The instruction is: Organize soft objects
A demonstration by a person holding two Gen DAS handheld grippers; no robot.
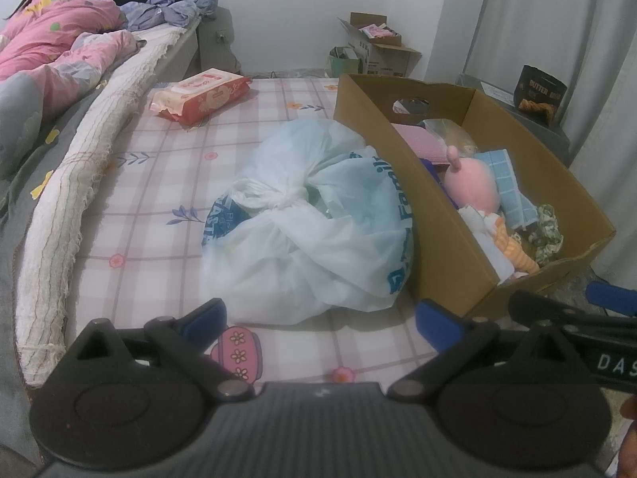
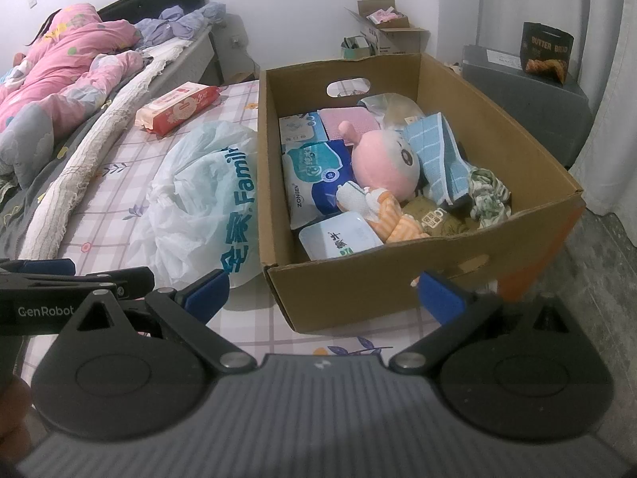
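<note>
Our left claw (image 1: pixel 320 320) hangs with its jaws spread wide and nothing between them, low over the near edge of the mattress (image 1: pixel 159 183). Straight ahead of it, just beyond the blue pads, lies the knotted plastic bag (image 1: pixel 314 223), slumped on the checked sheet with its knot facing up and toward us. Its right flank presses against the long left wall of the cardboard box (image 2: pixel 358 286).

Our right claw (image 2: pixel 322 294) is likewise spread and empty, aimed at the near short wall of that box, so the bag sits off to its left. We judge the left claw the nearer one for the bag, with the knot as the natural hold.

Inside the box the pink plush toy (image 2: pixel 384 159) lies near the middle among packets and cloths. Farther up the mattress, toward its far left corner, rests the wipes pack (image 1: pixel 199 95).
</note>
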